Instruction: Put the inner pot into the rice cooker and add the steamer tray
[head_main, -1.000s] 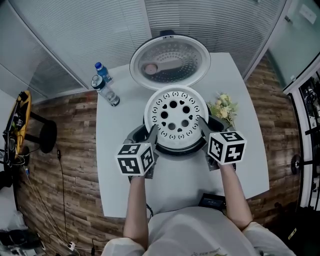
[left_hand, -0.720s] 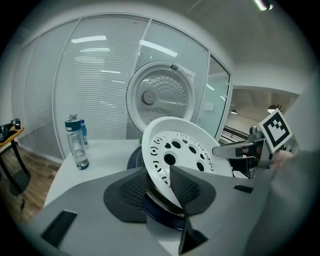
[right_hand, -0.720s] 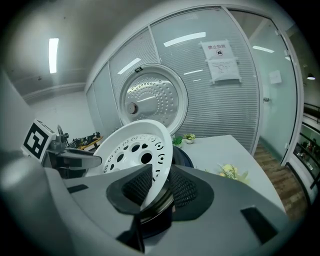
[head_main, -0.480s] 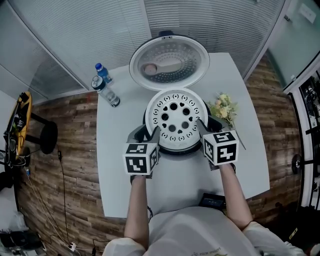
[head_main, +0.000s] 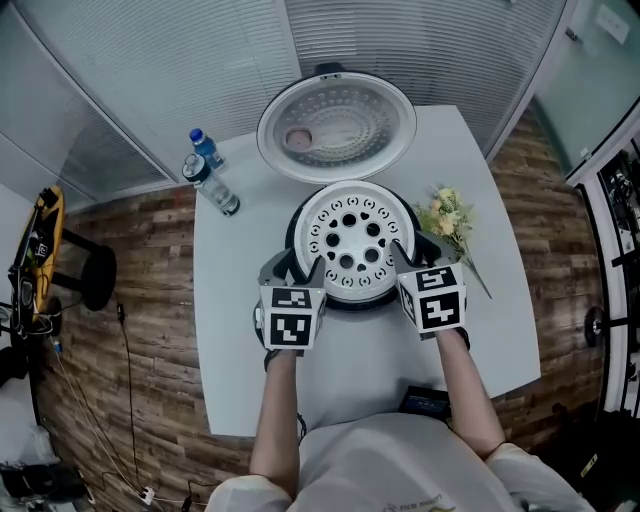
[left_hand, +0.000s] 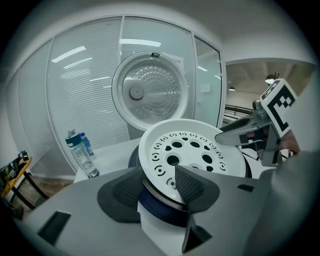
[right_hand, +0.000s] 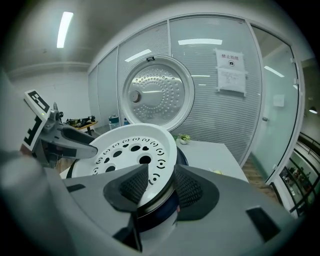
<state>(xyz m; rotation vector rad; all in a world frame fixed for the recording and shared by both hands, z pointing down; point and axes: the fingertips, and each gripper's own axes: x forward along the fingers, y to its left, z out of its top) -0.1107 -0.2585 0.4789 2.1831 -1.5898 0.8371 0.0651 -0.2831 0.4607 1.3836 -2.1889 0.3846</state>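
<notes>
Steamer tray (head_main: 350, 238): white, perforated, seated level in the mouth of the rice cooker (head_main: 352, 303), centre of the surface (head_main: 250, 330). The cooker lid (head_main: 337, 125) stands open on the far side.

Left hand-held gripper (head_main: 297, 268): at the tray's near-left edge. Jaws spread and have just been opening. The tray's rim lies between the pads, with a gap showing at the outer pad (left_hand: 131, 186).

Right hand-held gripper (head_main: 413, 252): at the near-right edge. Jaws also parted and have just been opening, less widely. They straddle the rim without pinching it.

A metal edge (left_hand: 163, 197) shows just below the tray's rim, above the cooker's dark collar.

Two water bottles (head_main: 210, 182) stand at far left of the surface. A small flower sprig (head_main: 447, 217) lies right of the cooker.
</notes>
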